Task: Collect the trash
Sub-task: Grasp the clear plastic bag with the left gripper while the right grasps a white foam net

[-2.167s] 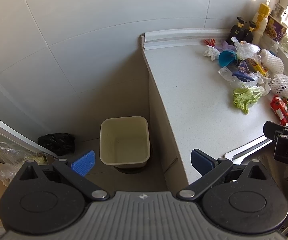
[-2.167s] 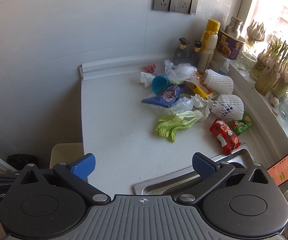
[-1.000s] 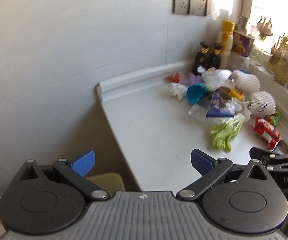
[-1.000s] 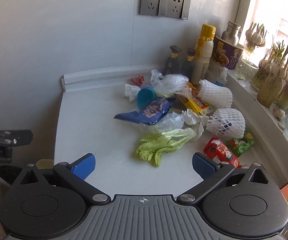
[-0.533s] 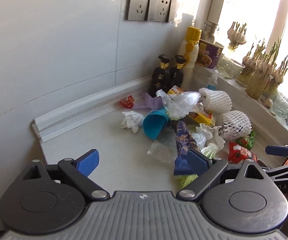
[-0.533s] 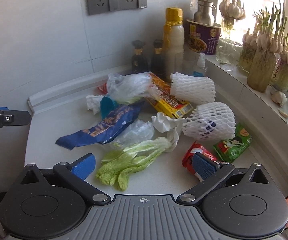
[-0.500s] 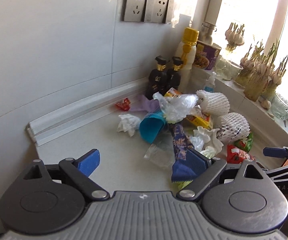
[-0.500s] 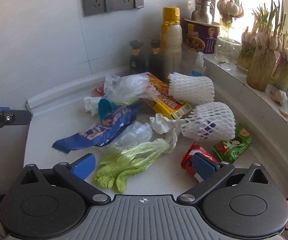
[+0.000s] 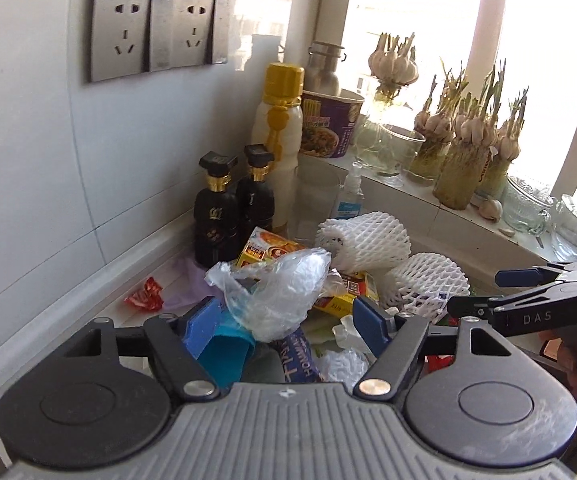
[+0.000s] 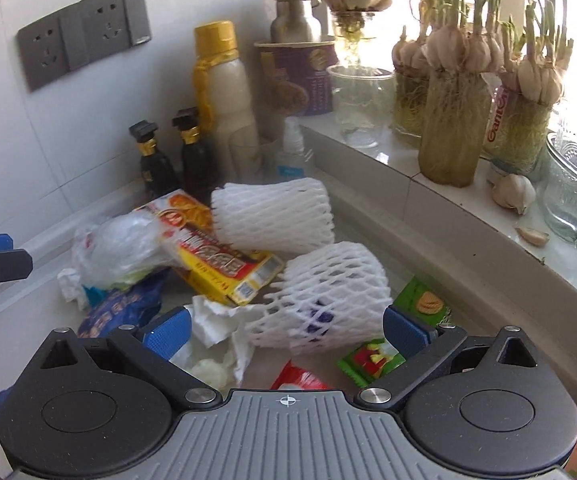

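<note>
The trash sits in a heap on the counter, near the bottles. The left gripper has a clear plastic bag between its blue fingers; its jaws have just been closing, partly open, not squeezing yet. The right gripper is wide open around a white foam net, holding nothing.
</note>
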{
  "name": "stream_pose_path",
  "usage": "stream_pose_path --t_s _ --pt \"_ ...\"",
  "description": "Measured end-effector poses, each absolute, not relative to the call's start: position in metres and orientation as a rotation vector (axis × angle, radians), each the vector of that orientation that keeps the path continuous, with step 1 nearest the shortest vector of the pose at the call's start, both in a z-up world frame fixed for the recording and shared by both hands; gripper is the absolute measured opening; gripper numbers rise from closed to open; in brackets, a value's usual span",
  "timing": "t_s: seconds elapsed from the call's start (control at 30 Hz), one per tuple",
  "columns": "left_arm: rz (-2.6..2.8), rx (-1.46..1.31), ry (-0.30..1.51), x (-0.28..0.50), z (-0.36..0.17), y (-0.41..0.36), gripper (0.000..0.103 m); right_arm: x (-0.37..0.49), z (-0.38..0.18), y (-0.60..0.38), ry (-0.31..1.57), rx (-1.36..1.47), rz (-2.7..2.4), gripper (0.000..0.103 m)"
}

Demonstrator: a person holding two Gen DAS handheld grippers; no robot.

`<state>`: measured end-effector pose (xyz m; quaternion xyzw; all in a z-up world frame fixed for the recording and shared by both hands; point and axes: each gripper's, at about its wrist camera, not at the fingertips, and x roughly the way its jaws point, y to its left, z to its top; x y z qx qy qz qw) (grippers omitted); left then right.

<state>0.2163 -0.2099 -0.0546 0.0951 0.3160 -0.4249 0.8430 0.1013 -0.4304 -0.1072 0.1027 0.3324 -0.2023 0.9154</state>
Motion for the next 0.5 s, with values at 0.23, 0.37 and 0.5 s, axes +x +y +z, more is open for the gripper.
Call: stream_pose_path --t_s 0.23,0.37,0.5 --pt "-0.928 0.277 0.68 0.236 -0.071 -0.246 0.057 0.118 -0.117 -0.46 0.693 0.264 -0.486 0.101" --pt "-0.936 0.303 0.693 0.241 -0.079 -0.258 0.054 0.126 -0.128 -0.469 0.715 0.283 -0.5 0.101" --pt "-0.927 0.323 0.71 0.246 -0.086 -0.265 0.048 0.131 -0.139 -0.475 0.741 0.311 -0.505 0.098"
